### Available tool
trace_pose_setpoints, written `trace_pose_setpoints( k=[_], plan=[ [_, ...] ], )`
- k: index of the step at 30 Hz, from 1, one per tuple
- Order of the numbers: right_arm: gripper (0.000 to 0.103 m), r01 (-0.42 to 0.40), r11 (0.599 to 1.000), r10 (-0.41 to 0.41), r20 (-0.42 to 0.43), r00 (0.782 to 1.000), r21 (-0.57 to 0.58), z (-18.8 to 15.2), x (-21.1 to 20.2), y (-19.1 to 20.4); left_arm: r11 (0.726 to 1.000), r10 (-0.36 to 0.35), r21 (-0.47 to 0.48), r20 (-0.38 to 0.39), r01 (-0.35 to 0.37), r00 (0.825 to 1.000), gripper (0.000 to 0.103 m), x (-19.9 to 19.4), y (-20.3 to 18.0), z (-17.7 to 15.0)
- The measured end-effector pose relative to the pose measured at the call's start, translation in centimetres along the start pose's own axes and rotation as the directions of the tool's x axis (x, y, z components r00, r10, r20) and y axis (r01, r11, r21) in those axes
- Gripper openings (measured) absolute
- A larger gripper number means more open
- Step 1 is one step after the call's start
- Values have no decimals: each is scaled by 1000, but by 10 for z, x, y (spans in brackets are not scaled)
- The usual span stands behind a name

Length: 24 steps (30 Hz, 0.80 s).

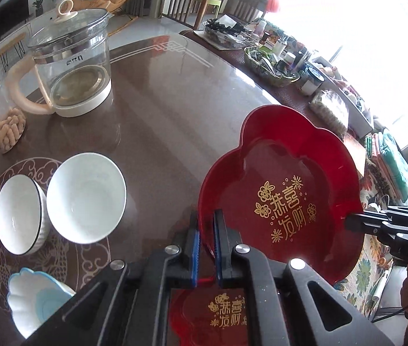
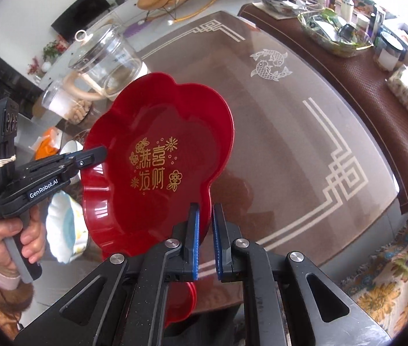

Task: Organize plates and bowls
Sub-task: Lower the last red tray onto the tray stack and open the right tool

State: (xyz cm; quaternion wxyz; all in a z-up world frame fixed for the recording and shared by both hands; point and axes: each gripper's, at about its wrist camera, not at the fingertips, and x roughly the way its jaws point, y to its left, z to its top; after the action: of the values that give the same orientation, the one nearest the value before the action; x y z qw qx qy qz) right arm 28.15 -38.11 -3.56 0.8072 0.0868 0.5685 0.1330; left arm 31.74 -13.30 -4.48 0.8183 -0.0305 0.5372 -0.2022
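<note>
A red flower-shaped plate (image 1: pixel 284 178) with gold characters hangs tilted above the brown table (image 1: pixel 175 101), held by both grippers. My left gripper (image 1: pixel 206 216) is shut on its left rim. My right gripper (image 2: pixel 205 207) is shut on the opposite rim of the same red plate (image 2: pixel 157 167). Each gripper shows in the other's view: the right gripper (image 1: pixel 348 220) and the left gripper (image 2: pixel 101 152) in a hand. A second red plate (image 1: pixel 227 308) lies below. Two white bowls (image 1: pixel 19 213) (image 1: pixel 85 197) and a blue-and-white scalloped bowl (image 1: pixel 36 300) sit on the table at the left.
A glass kettle (image 1: pixel 68 60) stands at the back left beside a jar of snacks (image 1: pixel 7 129). Trays of bottles and clutter (image 1: pixel 273 63) line the far right edge on a brown mat. A floral-covered seat (image 2: pixel 391 282) lies at the near right.
</note>
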Motion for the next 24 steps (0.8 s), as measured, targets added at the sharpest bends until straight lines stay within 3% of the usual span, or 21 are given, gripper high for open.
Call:
trace_pose_setpoints(
  k=[4, 10, 18, 24],
  plan=[
    [11, -22, 1000, 22, -20, 1000, -12, -43, -4, 20, 999, 43, 6, 6, -43, 999, 8, -13, 2, -52],
    [11, -57, 998, 58, -70, 996, 11, -94, 31, 33, 997, 75, -10, -27, -75, 997, 9, -10, 14, -110],
    [11, 28, 1000, -27, -88, 996, 6, -108, 52, 38, 995, 100, 30, -57, -98, 993, 9, 11, 4, -135],
    [11, 56, 998, -56, -85, 995, -4, -106, 58, 38, 986, 158, 67, -41, -155, 987, 13, 13, 2, -139]
  ],
)
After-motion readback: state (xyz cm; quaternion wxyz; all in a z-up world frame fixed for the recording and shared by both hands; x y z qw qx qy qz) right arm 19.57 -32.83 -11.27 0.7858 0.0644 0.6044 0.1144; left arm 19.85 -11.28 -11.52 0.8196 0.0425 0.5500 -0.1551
